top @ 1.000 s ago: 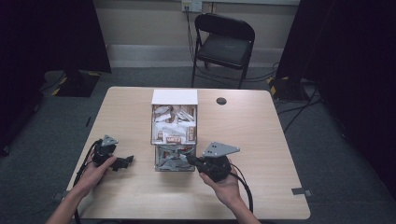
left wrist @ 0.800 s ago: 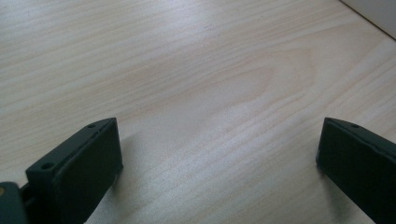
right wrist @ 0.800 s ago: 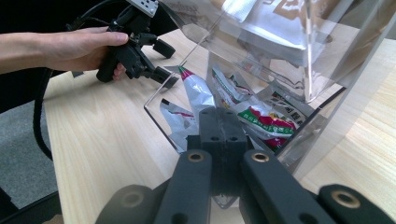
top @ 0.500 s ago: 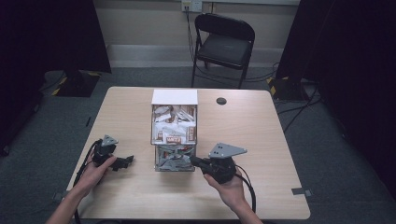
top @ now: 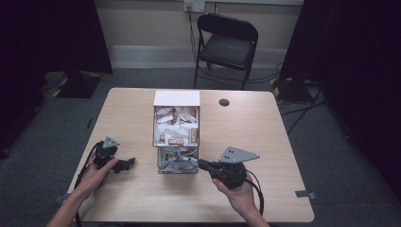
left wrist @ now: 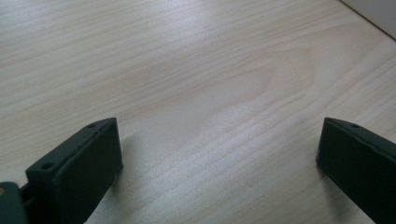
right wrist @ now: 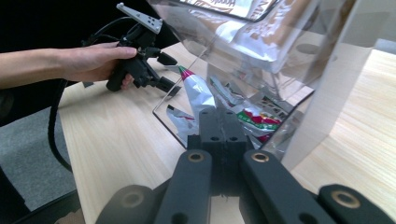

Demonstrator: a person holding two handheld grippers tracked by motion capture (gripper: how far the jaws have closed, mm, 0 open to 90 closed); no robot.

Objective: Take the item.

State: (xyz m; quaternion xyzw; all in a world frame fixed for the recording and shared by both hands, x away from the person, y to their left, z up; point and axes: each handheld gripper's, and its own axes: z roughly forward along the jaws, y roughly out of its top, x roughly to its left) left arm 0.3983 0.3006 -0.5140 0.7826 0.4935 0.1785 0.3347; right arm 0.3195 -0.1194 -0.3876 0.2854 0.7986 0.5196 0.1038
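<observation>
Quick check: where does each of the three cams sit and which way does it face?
High view: above the person's side, facing forward and down on the table; both forearms show.
Left gripper view: on the left gripper, facing bare tabletop; jaws apart.
Right gripper view: on the right gripper, jaws together, facing the clear packet dispenser.
Shared: high and right views both show dispenser and left gripper.

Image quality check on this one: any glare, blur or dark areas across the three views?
High view: table evenly lit, surroundings dark, slightly soft. Left gripper view: wood grain sharp, near fingers soft, small shadows beneath. Right gripper view: clear dispenser throws reflections over the packets; its own shut right gripper is slightly blurred.
</observation>
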